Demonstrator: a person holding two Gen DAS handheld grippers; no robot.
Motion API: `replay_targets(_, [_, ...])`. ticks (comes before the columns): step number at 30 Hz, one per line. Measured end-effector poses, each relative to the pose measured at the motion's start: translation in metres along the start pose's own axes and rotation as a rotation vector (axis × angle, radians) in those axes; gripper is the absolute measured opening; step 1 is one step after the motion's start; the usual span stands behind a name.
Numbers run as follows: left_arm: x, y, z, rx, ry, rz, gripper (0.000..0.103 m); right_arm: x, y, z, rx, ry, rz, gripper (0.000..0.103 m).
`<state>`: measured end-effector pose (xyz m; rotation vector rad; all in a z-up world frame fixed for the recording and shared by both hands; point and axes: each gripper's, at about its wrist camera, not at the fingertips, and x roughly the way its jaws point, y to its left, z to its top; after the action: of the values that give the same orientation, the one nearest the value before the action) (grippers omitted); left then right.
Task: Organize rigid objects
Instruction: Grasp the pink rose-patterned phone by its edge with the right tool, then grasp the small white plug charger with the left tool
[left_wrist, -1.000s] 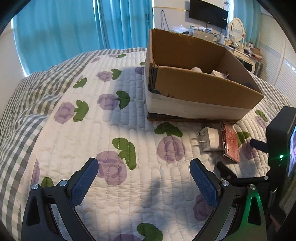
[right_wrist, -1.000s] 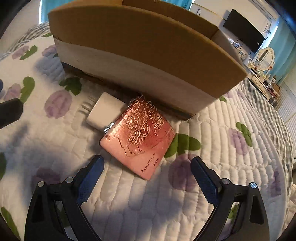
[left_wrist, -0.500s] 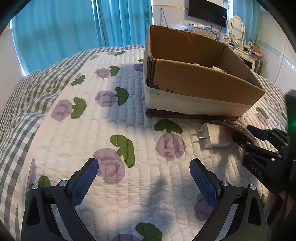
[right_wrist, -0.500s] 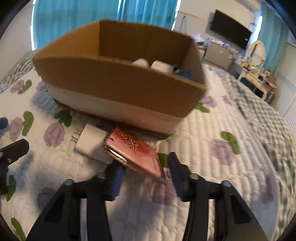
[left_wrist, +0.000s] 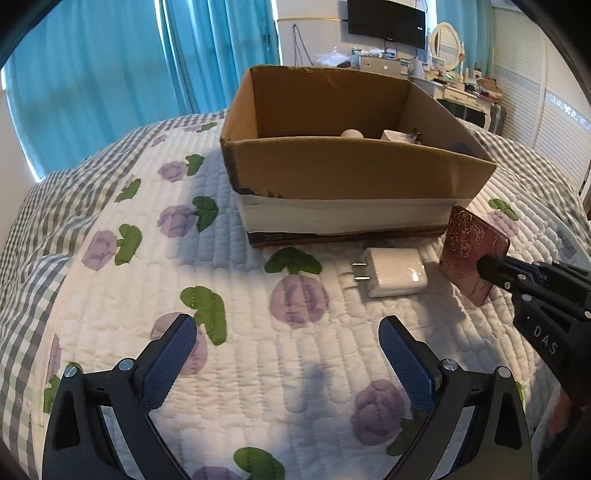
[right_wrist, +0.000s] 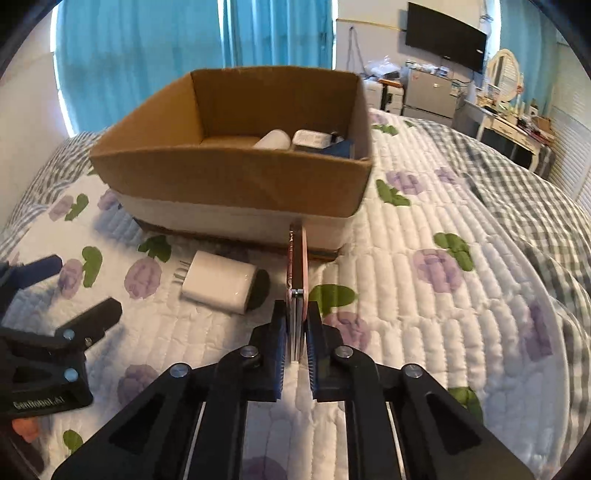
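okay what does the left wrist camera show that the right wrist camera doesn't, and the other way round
Only the left wrist view shows the rose-patterned face of the pink case and the open left gripper with nothing between its jaws. Only the right wrist view shows the right gripper with its jaws shut on the case's thin edge, and more of the box's contents. Both show the cardboard box, the white charger and the floral quilt.

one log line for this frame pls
right gripper: shut on pink case, edge-up | left gripper: open | charger: on quilt | box: open
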<state>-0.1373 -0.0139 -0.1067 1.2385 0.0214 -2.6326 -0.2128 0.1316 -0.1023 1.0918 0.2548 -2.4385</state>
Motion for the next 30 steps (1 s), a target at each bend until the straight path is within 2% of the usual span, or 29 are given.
replay_targets(3, [0.000,-0.005,0.002,-0.013,0.005,-0.025,0.101,-0.014,-0.003,-0.003,0.035,-0.018,-0.007,0.009])
replay_targets(8, [0.004,-0.024,0.011,0.020,0.006,-0.056,0.101,-0.036,-0.011,0.008,0.110,-0.070,-0.039,0.009])
replay_targets(12, [0.020,-0.045,0.019,0.044,0.007,-0.072,0.101,-0.025,-0.017,0.012,0.128,-0.081,-0.086,0.009])
replay_targets(17, [0.046,-0.067,0.027,0.082,0.046,-0.071,0.101,-0.017,-0.009,0.022,0.063,-0.105,-0.133,0.009])
replay_targets(20, [0.056,-0.076,0.034,0.076,0.035,-0.098,0.100,-0.011,-0.006,0.024,0.045,-0.097,-0.145,0.009])
replay_targets(22, [0.061,-0.080,0.036,0.081,0.023,-0.082,0.098,-0.008,-0.007,0.025,0.043,-0.091,-0.147,0.009])
replay_targets(23, [0.066,-0.081,0.037,0.084,0.029,-0.077,0.096,-0.008,-0.007,0.025,0.046,-0.088,-0.147,0.009])
replay_targets(25, [0.076,-0.083,0.035,0.073,0.057,-0.077,0.073,-0.008,-0.009,0.026,0.054,-0.087,-0.145,0.009])
replay_targets(26, [0.078,-0.082,0.034,0.069,0.064,-0.066,0.072,-0.008,-0.011,0.026,0.060,-0.086,-0.143,0.009])
replay_targets(30, [0.069,-0.076,0.034,0.042,0.050,-0.101,0.072,-0.010,-0.014,0.025,0.081,-0.089,-0.131,0.009])
